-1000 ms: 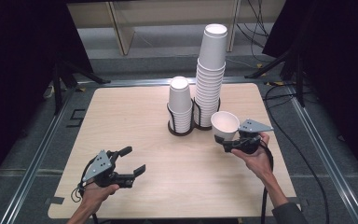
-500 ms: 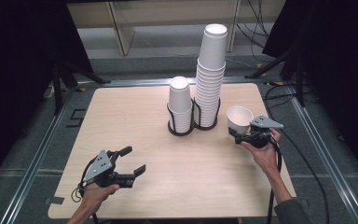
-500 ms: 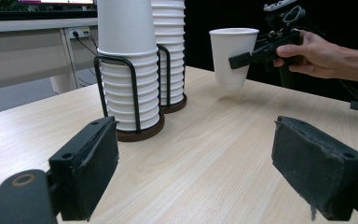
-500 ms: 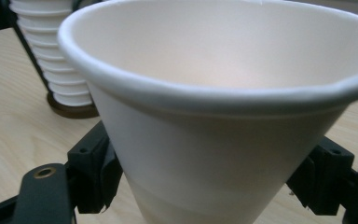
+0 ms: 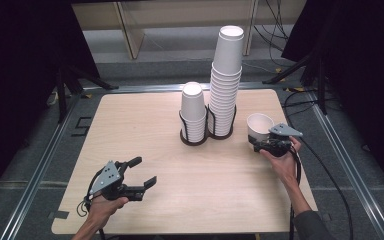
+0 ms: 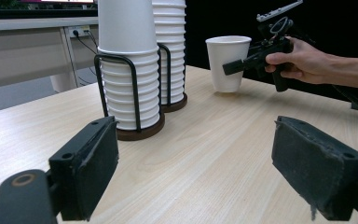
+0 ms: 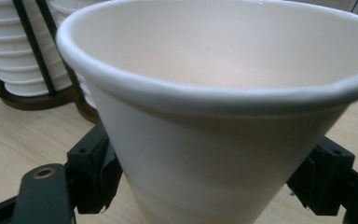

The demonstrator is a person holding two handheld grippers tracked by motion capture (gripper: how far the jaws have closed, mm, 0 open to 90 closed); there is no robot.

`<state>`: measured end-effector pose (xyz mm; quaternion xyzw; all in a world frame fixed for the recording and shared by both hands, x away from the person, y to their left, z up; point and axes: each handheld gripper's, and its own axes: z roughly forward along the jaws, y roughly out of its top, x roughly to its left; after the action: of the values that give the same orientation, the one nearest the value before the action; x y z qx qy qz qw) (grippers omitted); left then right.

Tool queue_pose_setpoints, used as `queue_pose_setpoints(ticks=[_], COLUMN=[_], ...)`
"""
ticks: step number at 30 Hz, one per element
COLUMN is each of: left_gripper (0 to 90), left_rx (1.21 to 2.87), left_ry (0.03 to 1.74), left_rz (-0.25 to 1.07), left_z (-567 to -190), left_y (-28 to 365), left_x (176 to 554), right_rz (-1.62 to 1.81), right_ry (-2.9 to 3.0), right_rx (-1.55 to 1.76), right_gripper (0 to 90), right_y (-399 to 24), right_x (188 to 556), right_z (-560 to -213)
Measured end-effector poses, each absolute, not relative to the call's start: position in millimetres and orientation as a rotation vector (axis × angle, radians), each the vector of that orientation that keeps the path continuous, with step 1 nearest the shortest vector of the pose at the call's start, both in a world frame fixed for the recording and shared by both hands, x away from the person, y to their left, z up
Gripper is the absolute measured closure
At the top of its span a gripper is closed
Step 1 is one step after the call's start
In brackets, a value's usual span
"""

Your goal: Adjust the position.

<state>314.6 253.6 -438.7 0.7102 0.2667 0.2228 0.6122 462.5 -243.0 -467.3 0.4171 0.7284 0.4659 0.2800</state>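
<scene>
While upright on the table [image 5: 145, 125], 1 white cup [image 5: 259, 128] sits pinched in the right hand-held gripper [image 5: 258, 146].

Likely lab: dark curtains [image 5: 25, 75], floor cables [image 5: 275, 20], framed wooden table [image 5: 145, 125].

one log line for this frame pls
right gripper: shut on single paper cup, upright, base on table | left gripper: open, empty | two cup stacks in wire holder, right of it the cup
</scene>
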Motion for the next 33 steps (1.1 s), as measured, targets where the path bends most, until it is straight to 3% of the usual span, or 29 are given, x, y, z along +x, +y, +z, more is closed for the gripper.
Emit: queue_pose_setpoints(ticks=[33], left_gripper=[14.5], left_rx=[1.638], left_ry=[0.621], left_rz=[0.522], left_z=[-439.4], left_y=[254.4], left_x=[315.5], right_rz=[1.233], right_ry=[1.957], right_rx=[1.153], right_gripper=[21.3], right_y=[-243.0], right_x=[469.5], right_z=[-476.7])
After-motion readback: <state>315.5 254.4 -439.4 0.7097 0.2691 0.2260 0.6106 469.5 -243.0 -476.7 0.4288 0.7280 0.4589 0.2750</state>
